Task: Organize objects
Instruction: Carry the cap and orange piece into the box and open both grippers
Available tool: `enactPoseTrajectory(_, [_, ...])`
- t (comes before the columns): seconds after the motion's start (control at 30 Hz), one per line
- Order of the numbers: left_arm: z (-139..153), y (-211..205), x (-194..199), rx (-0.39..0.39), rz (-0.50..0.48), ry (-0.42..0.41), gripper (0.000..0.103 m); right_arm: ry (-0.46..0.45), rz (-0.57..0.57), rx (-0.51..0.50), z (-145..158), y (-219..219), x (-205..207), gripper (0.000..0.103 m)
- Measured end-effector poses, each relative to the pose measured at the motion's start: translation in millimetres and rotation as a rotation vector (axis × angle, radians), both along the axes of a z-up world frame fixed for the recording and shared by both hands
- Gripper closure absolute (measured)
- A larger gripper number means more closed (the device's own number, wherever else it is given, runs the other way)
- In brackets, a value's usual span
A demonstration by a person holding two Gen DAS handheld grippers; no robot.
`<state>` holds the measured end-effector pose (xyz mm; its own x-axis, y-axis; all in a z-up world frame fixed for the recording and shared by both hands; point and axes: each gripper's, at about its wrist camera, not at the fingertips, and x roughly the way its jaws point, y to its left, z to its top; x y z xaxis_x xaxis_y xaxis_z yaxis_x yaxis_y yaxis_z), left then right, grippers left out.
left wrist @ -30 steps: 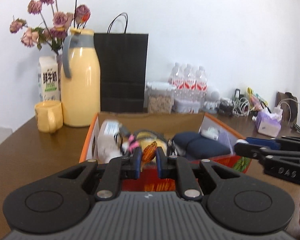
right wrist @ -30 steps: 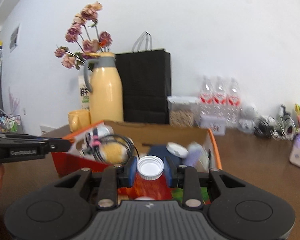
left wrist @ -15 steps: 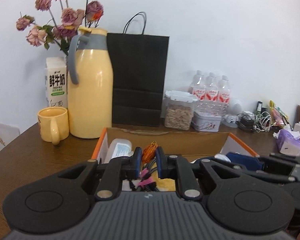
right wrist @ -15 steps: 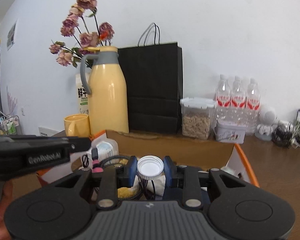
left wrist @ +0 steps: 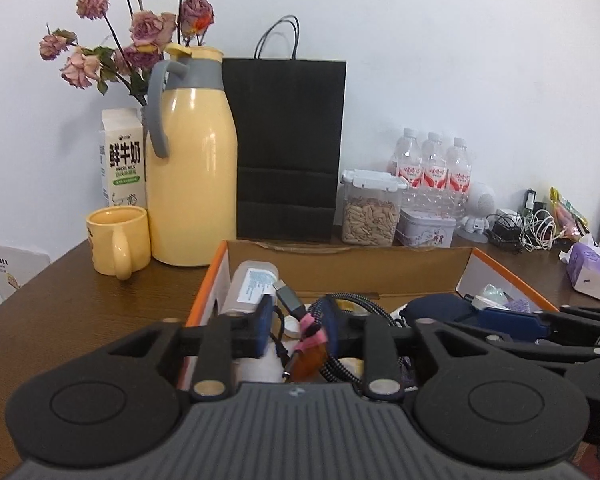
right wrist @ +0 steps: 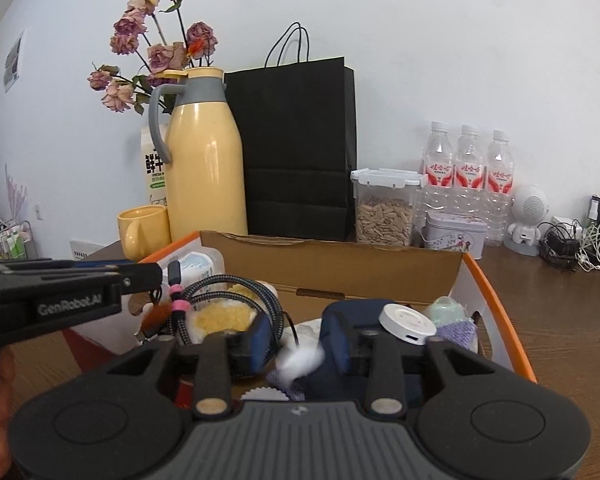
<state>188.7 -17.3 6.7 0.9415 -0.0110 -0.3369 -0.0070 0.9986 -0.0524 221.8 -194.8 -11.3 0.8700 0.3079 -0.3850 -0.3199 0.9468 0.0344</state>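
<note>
Release step in hand: left tool (left wrist: 296, 326) and right tool (right wrist: 295, 342) stand spread above the cardboard box (right wrist: 332, 258), pinching nothing. A blurred white cap (right wrist: 300, 360) sits between the right jaws, apparently dropping. Next move calls for withdrawing clear of the braided cable (left wrist: 340, 312).

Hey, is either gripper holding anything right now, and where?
No. The left gripper and right gripper are open over the box; the white cap is dropping.
</note>
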Motion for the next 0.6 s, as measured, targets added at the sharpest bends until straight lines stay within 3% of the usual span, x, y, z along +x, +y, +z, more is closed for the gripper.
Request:
enactPoseTrajectory(0.07, [2, 1, -4, 0.005, 0.012, -0.021, 0.053, -0.009, -0.014, 0.005, 1, -3, -3, 0.036])
enactPoseTrajectory(0.17, [5, 2, -9, 0.007, 0.019, -0.050, 0.033, -0.026, -0.036, 0.013, 2, -8, -6, 0.015])
enactPoseTrajectory(0.27, [6, 1, -15, 0.014, 0.024, -0.074, 0.011, -0.034, -0.044, 0.028, 2, -12, -7, 0.004])
enactPoseTrajectory(0.37, [6, 0, -19, 0.018, 0.030, -0.098, 0.000, -0.037, -0.049, 0.036, 2, -14, -9, 0.000])
enactPoseTrajectory(0.6, [4, 2, -19, 0.009, 0.043, -0.089, 0.000, -0.047, -0.051, 0.040, 4, -15, -13, 0.000])
